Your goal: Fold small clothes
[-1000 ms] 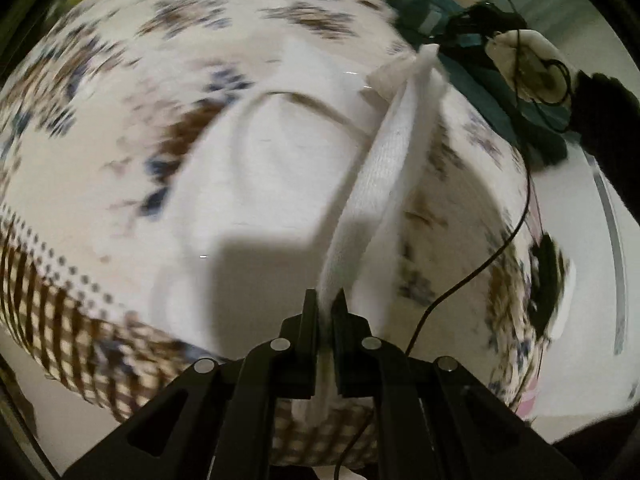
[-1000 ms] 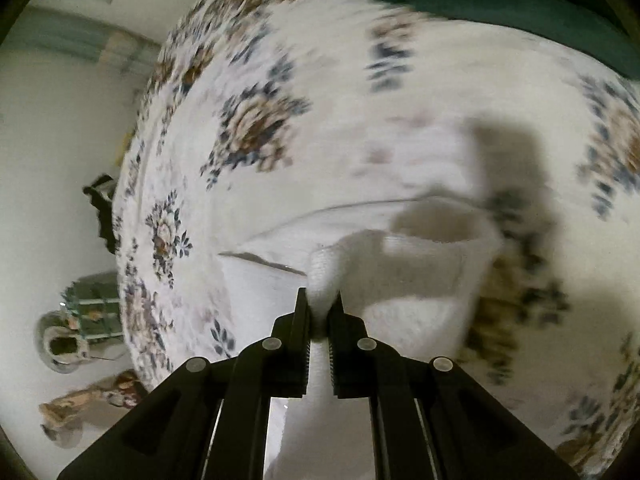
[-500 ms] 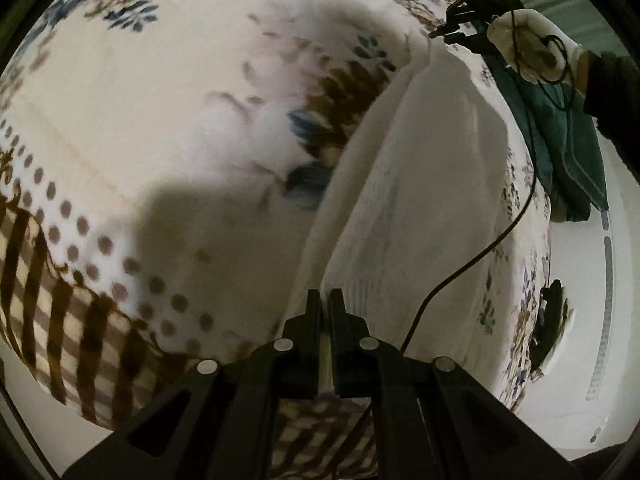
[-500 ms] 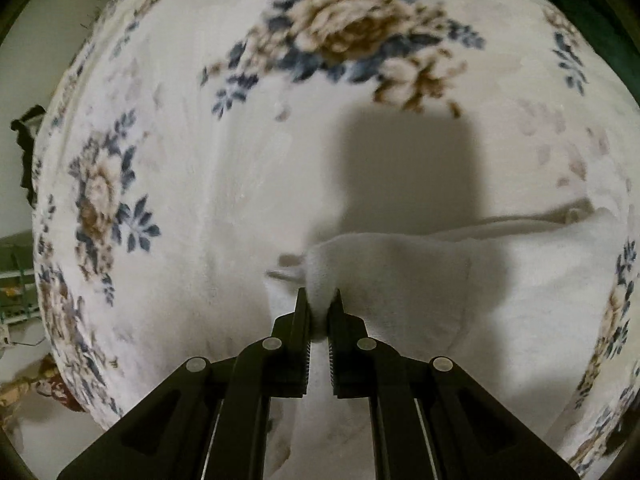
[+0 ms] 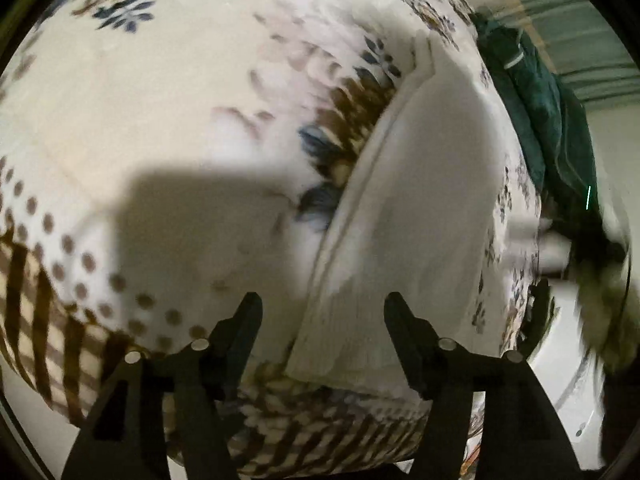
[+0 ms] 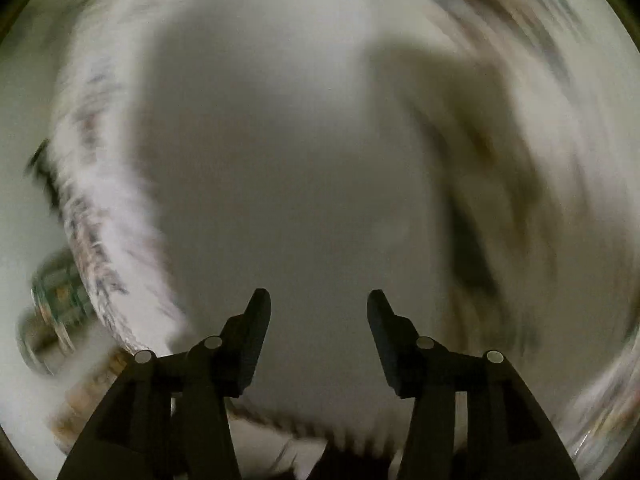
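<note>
A small white garment [image 5: 420,208] lies folded flat on the flowered bedspread [image 5: 168,100], its long folded edge running from near my left gripper up to the far right. My left gripper [image 5: 322,308] is open and empty, just above the garment's near end. My right gripper [image 6: 318,304] is open and empty; its view is heavily blurred, with a pale white surface [image 6: 280,160] filling the middle that may be the garment.
A dark green cloth [image 5: 544,120] lies on the bed beyond the white garment at the far right. The bedspread's brown checked border [image 5: 48,320] hangs over the near bed edge. Blurred objects [image 6: 52,304] sit off the bed at the right wrist view's left.
Both grippers have opened and let go of the white garment, which now lies folded on the bed. The right gripper is moving fast, blurring its view.
</note>
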`<state>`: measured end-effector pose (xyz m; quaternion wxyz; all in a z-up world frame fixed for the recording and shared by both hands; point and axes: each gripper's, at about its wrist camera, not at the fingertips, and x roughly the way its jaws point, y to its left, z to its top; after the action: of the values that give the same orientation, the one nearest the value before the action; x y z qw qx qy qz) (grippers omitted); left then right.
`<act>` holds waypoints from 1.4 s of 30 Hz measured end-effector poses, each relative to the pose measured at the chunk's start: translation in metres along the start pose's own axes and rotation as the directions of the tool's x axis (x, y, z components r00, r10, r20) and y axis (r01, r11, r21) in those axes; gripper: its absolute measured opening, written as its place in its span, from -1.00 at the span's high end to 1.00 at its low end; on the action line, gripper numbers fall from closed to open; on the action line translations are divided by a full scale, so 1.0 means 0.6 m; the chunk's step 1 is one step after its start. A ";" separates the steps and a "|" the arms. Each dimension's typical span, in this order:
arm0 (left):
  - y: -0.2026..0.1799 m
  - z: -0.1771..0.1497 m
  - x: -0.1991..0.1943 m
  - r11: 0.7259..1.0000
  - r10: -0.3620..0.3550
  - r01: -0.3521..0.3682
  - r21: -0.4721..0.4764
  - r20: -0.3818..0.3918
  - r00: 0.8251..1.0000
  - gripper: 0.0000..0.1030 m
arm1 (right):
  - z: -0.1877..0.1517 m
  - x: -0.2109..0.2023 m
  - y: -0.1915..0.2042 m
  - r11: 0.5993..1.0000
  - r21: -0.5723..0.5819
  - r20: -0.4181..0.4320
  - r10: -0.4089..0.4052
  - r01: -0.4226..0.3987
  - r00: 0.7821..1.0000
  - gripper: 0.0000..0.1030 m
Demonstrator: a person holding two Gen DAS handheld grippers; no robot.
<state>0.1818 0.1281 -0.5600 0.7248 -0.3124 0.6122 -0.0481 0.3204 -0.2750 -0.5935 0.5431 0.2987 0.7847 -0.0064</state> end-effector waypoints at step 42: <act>-0.060 0.017 0.026 0.965 0.137 -0.129 0.228 -0.018 0.990 0.92 | -0.302 0.127 -0.245 0.711 0.331 0.252 0.567 -0.620 0.784 -0.16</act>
<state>0.2064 0.0962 -0.5544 0.7467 -0.1852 0.6345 -0.0739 0.0793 -0.2999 -0.6309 0.4943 0.6376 0.5908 -0.0095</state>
